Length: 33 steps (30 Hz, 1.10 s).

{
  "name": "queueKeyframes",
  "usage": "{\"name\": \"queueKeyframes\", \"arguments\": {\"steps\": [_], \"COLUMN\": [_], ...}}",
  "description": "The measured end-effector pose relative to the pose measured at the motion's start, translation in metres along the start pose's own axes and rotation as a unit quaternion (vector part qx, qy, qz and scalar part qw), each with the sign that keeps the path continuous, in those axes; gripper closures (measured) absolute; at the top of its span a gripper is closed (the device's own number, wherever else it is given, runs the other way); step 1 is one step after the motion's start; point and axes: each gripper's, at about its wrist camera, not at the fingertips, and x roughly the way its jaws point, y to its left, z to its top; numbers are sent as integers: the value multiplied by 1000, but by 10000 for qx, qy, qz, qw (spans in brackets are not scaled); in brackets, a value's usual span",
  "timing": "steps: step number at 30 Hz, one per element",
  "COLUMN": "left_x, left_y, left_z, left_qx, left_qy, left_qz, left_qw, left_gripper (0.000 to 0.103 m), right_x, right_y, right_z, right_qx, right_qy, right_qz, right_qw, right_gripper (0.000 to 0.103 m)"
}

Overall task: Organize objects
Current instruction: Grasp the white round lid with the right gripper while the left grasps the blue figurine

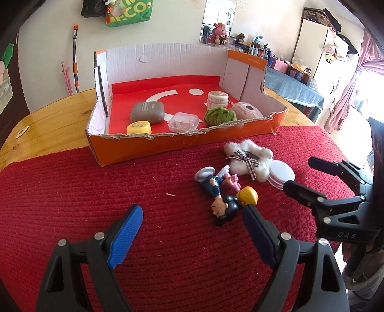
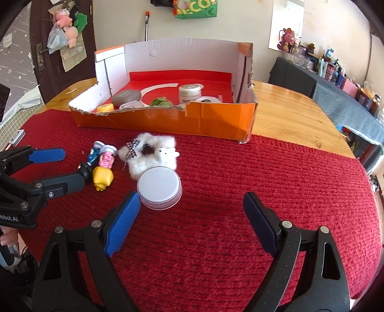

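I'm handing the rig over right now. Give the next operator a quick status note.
Left hand-held gripper: open, empty, low over the red mat beside the small cartoon figurines.
Right hand-held gripper: open, empty, near the round white lidded jar.
Done: six small items already sit in the orange cardboard box.
Left: figurines, fluffy white plush with checked bow and jar lie on the mat, outside the box.

I see a red knitted mat [image 2: 240,168] covering the near part of the wooden tabletop [image 2: 288,112]. Beyond the far edge, a green bag [image 1: 129,12] hangs on the wall, an orange-handled pole [image 1: 75,60] leans there, and a pink rabbit toy [image 2: 286,38] sits at right.
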Motion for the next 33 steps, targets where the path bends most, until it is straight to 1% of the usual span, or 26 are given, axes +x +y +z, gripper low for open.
{"name": "queueKeyframes", "arguments": {"steps": [2, 5, 9, 14, 19, 23, 27, 32, 33], "left_x": [1, 1, -2, -5, 0, 5, 2, 5, 6], "left_y": [1, 6, 13, 17, 6, 6, 16, 10, 8], "left_z": [1, 1, 0, 0, 4, 4, 4, 7, 8], "left_qx": [52, 42, 43, 28, 230, 394, 206, 395, 428], "left_qy": [5, 27, 23, 16, 18, 36, 48, 23, 41], "left_qz": [94, 82, 251, 279, 240, 479, 310, 132, 110], "left_qw": [9999, 10000, 9997, 9996, 9994, 9981, 9993, 9991, 9990], "left_gripper": [16, 16, 16, 16, 16, 19, 20, 21, 24], "right_x": [-1, -2, -3, 0, 4, 4, 4, 10, 11], "right_y": [-3, -3, 2, 8, 8, 5, 3, 4, 4], "right_z": [2, 5, 6, 6, 8, 10, 9, 9, 9], "right_qx": [34, 1, -155, -348, -393, -335, -334, -371, -398], "right_qy": [-17, -48, -66, 6, 101, 97, 108, 197, 200], "right_qz": [49, 115, 189, 331, 395, 431, 454, 602, 609], "right_qw": [10000, 9999, 9997, 9988, 9984, 9985, 9984, 9973, 9971], "right_gripper": [15, 15, 15, 15, 15, 15, 15, 15, 15]}}
